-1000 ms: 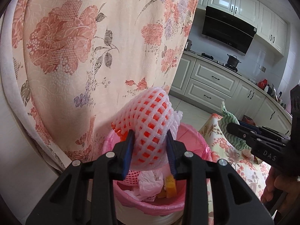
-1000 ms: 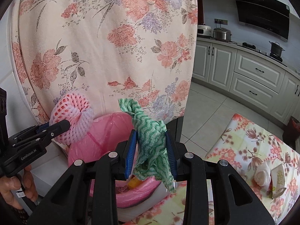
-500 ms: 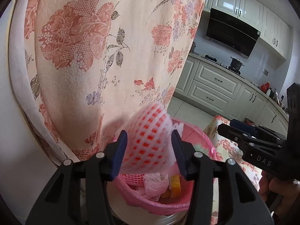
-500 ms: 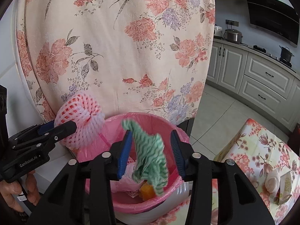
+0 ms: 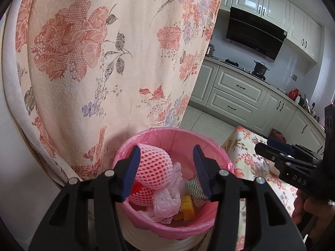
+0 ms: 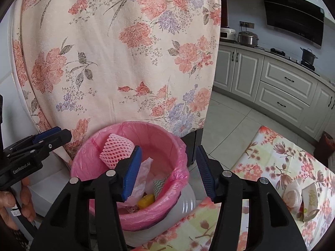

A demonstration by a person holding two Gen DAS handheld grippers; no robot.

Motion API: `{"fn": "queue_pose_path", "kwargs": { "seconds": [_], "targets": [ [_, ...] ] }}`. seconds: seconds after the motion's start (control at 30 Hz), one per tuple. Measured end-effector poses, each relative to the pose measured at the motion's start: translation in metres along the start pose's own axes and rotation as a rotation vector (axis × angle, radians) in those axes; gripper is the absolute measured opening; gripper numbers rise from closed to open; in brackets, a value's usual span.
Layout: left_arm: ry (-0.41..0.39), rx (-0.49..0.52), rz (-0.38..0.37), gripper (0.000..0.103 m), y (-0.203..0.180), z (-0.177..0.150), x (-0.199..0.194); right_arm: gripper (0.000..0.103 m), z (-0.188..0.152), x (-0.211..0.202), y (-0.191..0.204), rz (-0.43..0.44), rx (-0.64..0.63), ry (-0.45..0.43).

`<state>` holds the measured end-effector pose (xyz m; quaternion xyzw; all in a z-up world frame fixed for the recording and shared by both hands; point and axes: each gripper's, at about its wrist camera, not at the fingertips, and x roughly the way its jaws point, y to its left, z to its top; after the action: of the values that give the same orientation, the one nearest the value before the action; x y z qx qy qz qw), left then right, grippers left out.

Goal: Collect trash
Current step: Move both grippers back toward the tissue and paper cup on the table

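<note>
Change since earlier: both pieces of trash are now lying in the bin; a second ago the foam net was clamped in the left claw and the green cloth in the right claw, both above the rim.
Left claw (image 5: 166, 168): its blue-padded jaws are standing apart and widening, gripping nothing; the bin's contents are showing through the gap below.
Right claw (image 6: 168, 168): its jaws are likewise spreading, with nothing pressed between the pads; it is hanging over the near right rim of the bin.
Pink-and-white foam mesh fruit net (image 5: 153, 170): it is resting on top of the heap at the left side of the bin, just beside the left pad in the left wrist view, though whether it is touching the pad is unclear.
Green-and-white zigzag-patterned cloth (image 5: 195, 191): it is lying crumpled at the right side of the bin, beside a yellow chunk (image 5: 187, 206) and a crumpled white plastic wrapper (image 5: 167, 196).
Round white bin lined with a pink plastic bag (image 6: 180, 146): it is standing in front of a hanging floral fabric (image 6: 125, 52).
Worktop with flower-print cloth (image 6: 282, 156): it is sitting just right of the bin, carrying a rolled white tissue (image 6: 292, 193) and a small pale carton (image 6: 312, 198).
Person's hand (image 6: 12, 198): it is holding the left claw's handle.
</note>
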<state>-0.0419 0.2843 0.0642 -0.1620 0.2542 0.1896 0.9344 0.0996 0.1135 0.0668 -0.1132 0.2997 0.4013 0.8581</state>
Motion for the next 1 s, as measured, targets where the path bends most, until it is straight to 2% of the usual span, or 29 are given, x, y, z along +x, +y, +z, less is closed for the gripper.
{"fn": "queue_pose_path", "kwargs": {
  "seconds": [0.27, 0.73, 1.0],
  "targets": [
    [0.007, 0.042, -0.045, 0.051, -0.039, -0.004, 0.000, 0.054, -0.021, -0.031, -0.048, -0.068, 0.063, -0.017],
    [0.025, 0.138, -0.151, 0.052, -0.135, -0.008, 0.009, 0.055, -0.064, -0.094, -0.146, -0.208, 0.182, -0.047],
    [0.044, 0.190, -0.204, 0.052, -0.182, -0.013, 0.019, 0.058, -0.084, -0.120, -0.189, -0.272, 0.232, -0.061]
  ]
}}
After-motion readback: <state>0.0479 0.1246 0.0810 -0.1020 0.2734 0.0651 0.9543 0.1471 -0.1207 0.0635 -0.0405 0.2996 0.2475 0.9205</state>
